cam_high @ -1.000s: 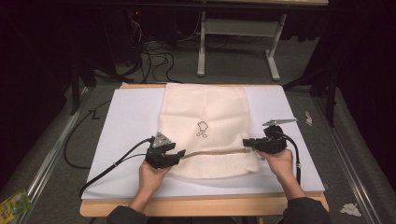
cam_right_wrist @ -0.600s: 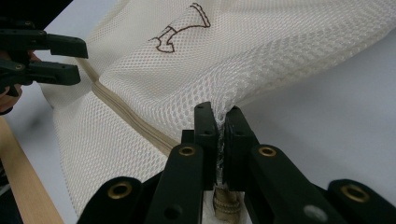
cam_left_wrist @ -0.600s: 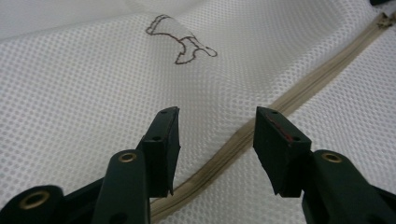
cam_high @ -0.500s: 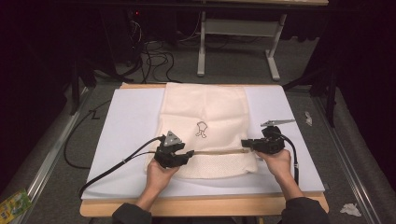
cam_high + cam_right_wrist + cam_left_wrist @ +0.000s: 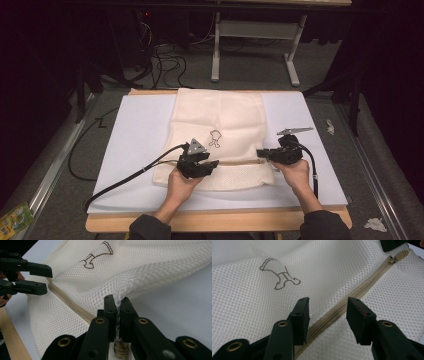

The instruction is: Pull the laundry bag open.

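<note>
My right claw [image 5: 118, 305] clamps the mesh laundry bag [image 5: 220, 120] at its right edge. My left claw [image 5: 328, 315], jaws apart and just closing, straddles the zipper [image 5: 352, 298] untouched. White mat [image 5: 140, 130] covers the desk, near its front edge

cream mesh bag [image 5: 220, 125], tan zipper [image 5: 342, 308], black claws

The high view looks forward and down from above the person's edge of the wooden bench [image 5: 150, 222], taking in the whole cream mesh laundry bag [image 5: 220, 125] from well off. The left gripper view rides very near the bag, looking between its own black fingers [image 5: 300, 315] along the beige zipper [image 5: 352, 300] toward the far end. The right gripper view sits at that other end of the zipper, close over the mesh. All three views share the zipper and the brown outline drawing [image 5: 215, 138] beside it.
</note>
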{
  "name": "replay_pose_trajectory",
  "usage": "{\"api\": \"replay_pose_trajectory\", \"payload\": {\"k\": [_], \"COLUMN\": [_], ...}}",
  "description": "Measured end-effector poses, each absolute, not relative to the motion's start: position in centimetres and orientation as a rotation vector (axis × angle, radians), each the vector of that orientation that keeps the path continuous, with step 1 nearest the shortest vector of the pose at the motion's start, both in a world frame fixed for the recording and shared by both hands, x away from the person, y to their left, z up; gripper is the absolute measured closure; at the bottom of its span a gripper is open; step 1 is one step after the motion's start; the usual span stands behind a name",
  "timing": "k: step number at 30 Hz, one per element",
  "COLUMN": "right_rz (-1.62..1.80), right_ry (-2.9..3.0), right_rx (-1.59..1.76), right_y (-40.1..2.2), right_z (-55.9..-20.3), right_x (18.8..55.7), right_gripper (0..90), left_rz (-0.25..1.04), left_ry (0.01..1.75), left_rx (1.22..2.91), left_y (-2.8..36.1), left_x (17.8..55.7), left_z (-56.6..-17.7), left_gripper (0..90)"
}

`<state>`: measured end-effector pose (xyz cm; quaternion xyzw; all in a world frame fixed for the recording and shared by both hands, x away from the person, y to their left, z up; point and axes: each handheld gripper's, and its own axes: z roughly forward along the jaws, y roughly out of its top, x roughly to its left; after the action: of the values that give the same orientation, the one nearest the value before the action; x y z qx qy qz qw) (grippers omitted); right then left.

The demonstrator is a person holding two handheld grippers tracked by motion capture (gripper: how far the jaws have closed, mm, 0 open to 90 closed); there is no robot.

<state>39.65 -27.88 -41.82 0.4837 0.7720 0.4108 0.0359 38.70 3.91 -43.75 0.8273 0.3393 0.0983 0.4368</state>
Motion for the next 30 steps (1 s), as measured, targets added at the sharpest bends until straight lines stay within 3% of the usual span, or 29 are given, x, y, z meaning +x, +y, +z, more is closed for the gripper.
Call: {"api": "replay_pose_trajectory", "payload": {"k": [30], "right_rz": [1.296], "right_ry": [2.382], "right_rx": [1.442], "right_y": [-25.6], "right_z": [-41.5], "right_x": [39.9], "right_gripper": [87.8], "left_rz": [0.151], "left_ry": [0.779], "left_rx": [2.065], "left_y": [-0.2], "left_x": [38.2], "left_z": [-43.5], "left_gripper": [57.4]}}
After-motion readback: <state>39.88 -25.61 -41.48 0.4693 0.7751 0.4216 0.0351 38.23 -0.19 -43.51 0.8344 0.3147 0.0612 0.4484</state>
